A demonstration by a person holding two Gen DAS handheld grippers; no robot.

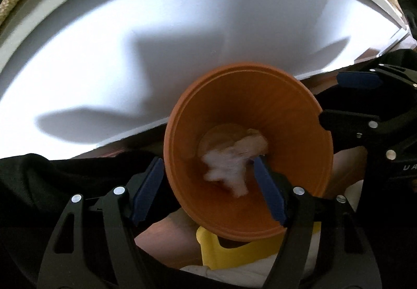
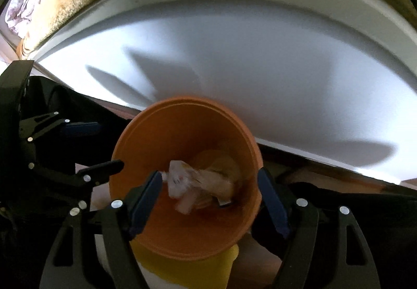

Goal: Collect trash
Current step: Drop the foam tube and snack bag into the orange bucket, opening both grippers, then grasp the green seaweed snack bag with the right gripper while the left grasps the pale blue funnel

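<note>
Nearest us, our left gripper (image 1: pixel 208 192) hangs over the orange bin (image 1: pixel 182 117) with its jaws spread, one blue pad outside the rim and the other inside, nothing pressed between them. Our right gripper (image 2: pixel 209 200) stands the same way over the bin (image 2: pixel 125 148): jaws released, one pad inside the rim, one just outside, gripping nothing.

The trash (image 1: pixel 229 169), a crumpled pale wad, appears blurred just beside the inner left pad, so we judge it is dropping or barely settled. From the right wrist the wad (image 2: pixel 182 182) sits low in the bin on other scraps.

To do this step well, we should hold both grippers above the mouth until every piece is clear of the pads, then lift straight up so neither finger catches the rim and tips the bin. It rests on something yellow (image 2: pixel 182 268), which may be unsteady.

Beyond the bin lies the white table (image 1: pixel 104 54), bare in what we see, with a tan rug (image 2: pixel 91 2) past its far edge.
</note>
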